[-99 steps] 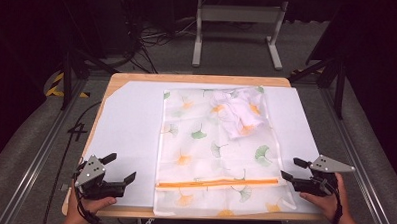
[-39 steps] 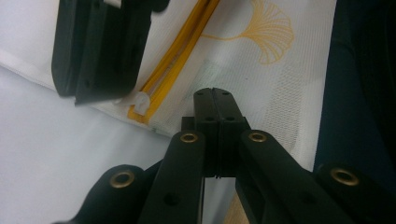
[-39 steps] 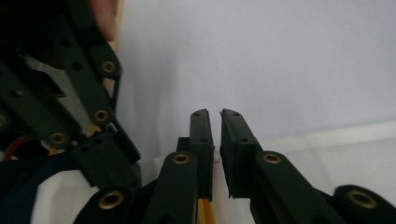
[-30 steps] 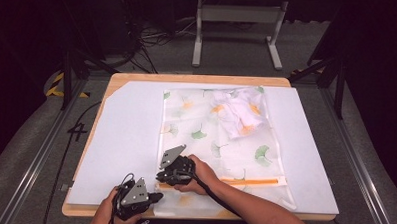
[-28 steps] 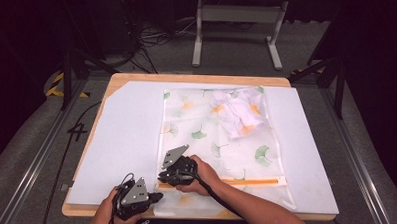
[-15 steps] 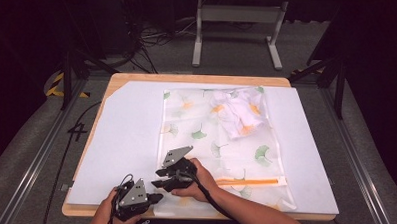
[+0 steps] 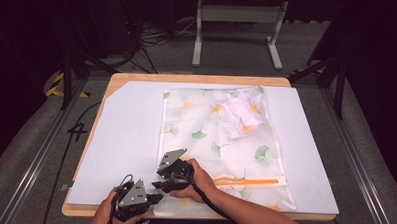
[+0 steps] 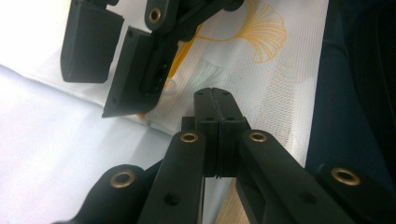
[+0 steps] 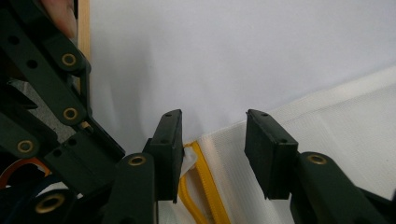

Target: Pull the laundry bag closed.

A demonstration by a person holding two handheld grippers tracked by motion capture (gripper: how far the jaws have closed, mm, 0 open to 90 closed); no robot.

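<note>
Two claws — mesh bag's (image 7: 220,138) zipper (image 9: 205,186) end.

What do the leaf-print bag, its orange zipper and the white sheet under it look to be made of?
Bag: looks like fine woven mesh fabric, semi-sheer; the weave grid shows and something white is bundled inside. Orange zipper: likely plastic coil on fabric tape, slightly glossy. White sheet: smooth and matte, perhaps paper or plastic film; the look leaves it open.

zipper pull (image 9: 189,161) half hidden behind tongs
</note>
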